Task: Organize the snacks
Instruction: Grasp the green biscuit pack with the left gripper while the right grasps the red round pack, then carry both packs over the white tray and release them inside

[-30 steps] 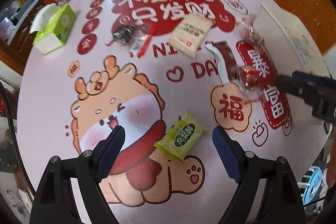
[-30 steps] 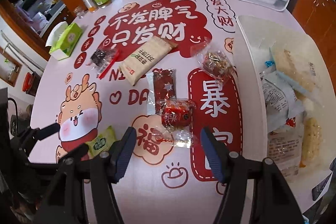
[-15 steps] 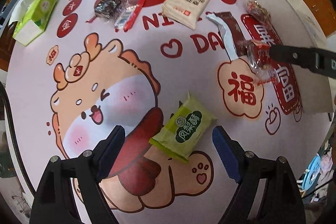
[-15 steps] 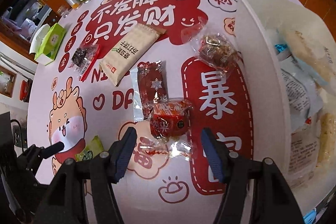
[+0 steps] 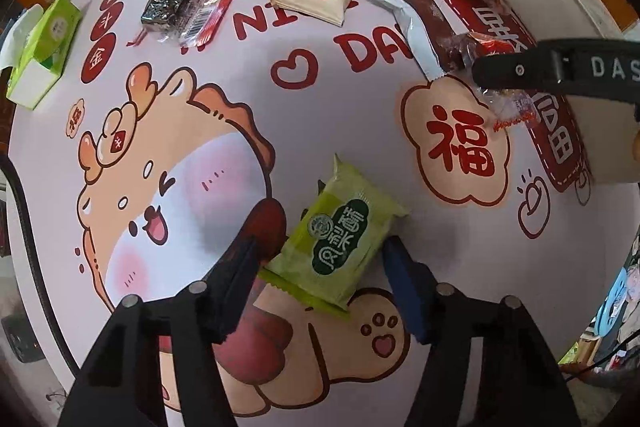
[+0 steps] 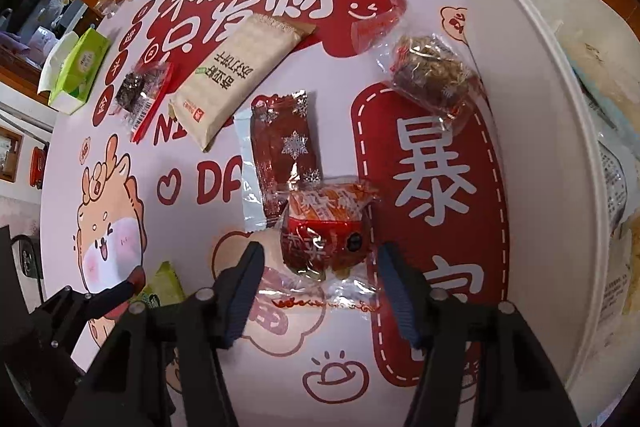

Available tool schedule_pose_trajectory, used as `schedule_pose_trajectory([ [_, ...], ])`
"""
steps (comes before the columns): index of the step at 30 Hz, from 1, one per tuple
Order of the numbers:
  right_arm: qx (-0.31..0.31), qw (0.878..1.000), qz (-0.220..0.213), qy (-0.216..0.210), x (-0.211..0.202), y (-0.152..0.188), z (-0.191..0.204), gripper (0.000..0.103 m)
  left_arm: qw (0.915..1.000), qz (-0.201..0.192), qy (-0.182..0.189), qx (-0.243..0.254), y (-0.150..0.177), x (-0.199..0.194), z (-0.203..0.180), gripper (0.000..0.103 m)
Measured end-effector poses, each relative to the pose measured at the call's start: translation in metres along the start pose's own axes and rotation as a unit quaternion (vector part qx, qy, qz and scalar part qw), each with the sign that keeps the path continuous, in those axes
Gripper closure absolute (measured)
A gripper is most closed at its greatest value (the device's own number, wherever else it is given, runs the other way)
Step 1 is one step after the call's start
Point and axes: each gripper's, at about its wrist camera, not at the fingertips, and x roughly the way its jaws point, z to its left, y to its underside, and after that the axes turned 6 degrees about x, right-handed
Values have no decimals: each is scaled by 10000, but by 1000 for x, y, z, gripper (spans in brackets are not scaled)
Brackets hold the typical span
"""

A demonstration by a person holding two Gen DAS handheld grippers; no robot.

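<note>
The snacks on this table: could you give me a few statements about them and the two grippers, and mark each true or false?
1. The left gripper straddles a green snack packet. True.
2. The right gripper has lifted the red snack packet off the table. False: its fingers stand open on either side, and the packet lies on the table.
3. The red snack packet overlaps one end of the dark red bar. True.
4. The white bin holds nothing. False: several packets lie inside it.
5. The beige cracker pack is in the bin. False: it lies on the table.
</note>
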Motion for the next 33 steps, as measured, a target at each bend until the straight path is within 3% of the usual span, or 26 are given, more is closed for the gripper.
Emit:
schedule_pose_trajectory([
  [5, -78, 9999, -120, 57, 2, 5, -1, 51, 10000, 20, -28, -5, -1, 1, 3, 51],
  [6, -103, 9998, -141, 55, 1, 6, -1, 52, 10000, -8, -5, 8, -2, 0, 2, 66],
  [15, -208, 9996, -162, -101, -11, 29, -7, 53, 9998, 85, -162, -28, -9, -6, -15, 67],
  [20, -387, 9986, -306, -204, -31, 44, -8, 53, 9996, -49, -260, -74, -9, -24, -26, 67],
  [33, -862, 9880, -1156, -544, -120, 77, -15, 53, 9932, -1044, -387, -352, -21, -121, -40, 67],
])
